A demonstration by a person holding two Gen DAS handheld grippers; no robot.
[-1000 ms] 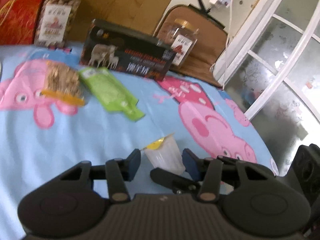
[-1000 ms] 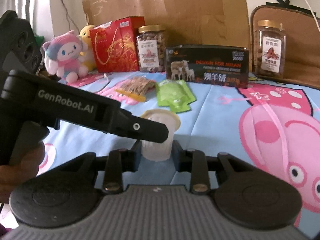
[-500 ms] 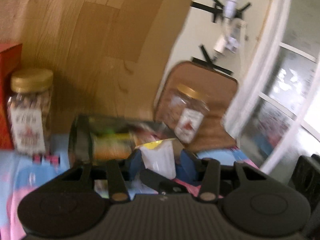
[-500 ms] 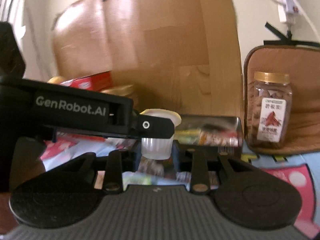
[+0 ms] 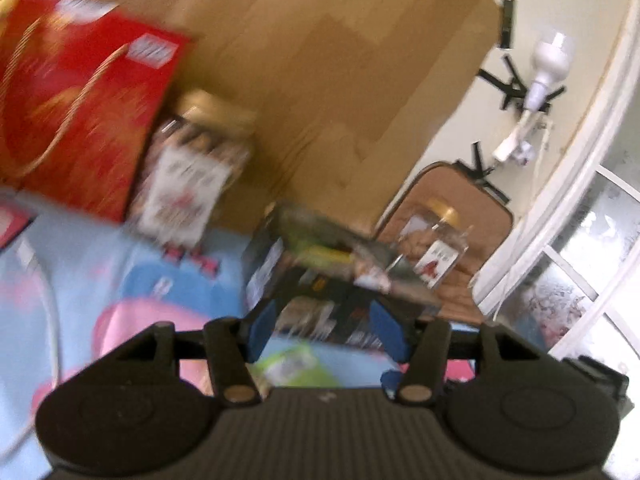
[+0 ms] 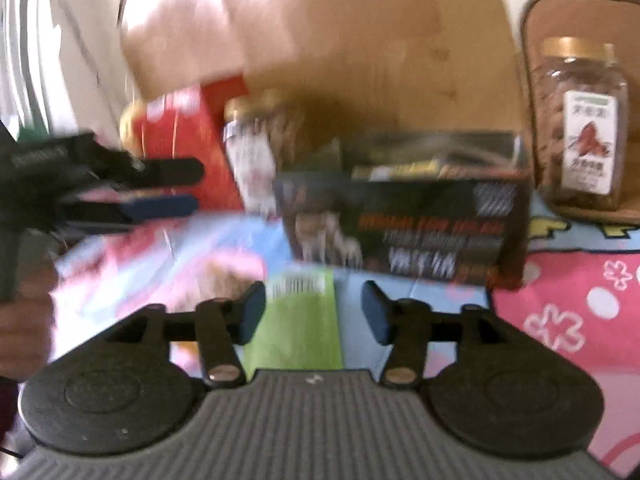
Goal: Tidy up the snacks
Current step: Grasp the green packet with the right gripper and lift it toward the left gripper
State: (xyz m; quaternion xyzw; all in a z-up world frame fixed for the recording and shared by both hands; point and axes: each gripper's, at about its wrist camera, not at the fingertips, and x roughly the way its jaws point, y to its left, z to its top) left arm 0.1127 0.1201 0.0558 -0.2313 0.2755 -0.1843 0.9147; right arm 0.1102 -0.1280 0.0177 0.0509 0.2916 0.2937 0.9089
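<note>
Both views smeared by blur. Left gripper (image 5: pixel 326 330) released, blue pads apart with nothing clamped, jaws just opened wider; only scenery showing through the gap. Straight ahead of it, just past the fingertips, a dark box (image 5: pixel 340 280) standing open-topped on the cartoon blanket (image 5: pixel 120 280), packets visible inside though too blurred to name. Below and just short of the fingertips, a green pouch (image 5: pixel 294 364) lying flat on the blanket. Ahead and to the left, a gold-lidded jar (image 5: pixel 192 188) beside a red gift bag (image 5: pixel 80 100); ahead and to the right, a second jar (image 5: pixel 434 244) against a brown cushion (image 5: pixel 452 184). Right gripper (image 6: pixel 314 312) also released, jaws just spread and empty, no contact with anything. Directly under and between its fingers, the same green pouch (image 6: pixel 298 320), barcode end pointing away, flat on the blanket (image 6: pixel 580 300), untouched. Just beyond the fingertips and slightly right, the dark box (image 6: pixel 404 220), printed face toward the camera, top open. Far right, the second jar (image 6: pixel 580 128) upright in front of the cushion (image 6: pixel 532 40). Ahead-left, the first jar (image 6: pixel 256 144) and red gift bag (image 6: pixel 184 128). At the left edge, the left gripper (image 6: pixel 192 188) seen sideways, its two fingers parted and empty, held by a hand (image 6: pixel 24 320).
</note>
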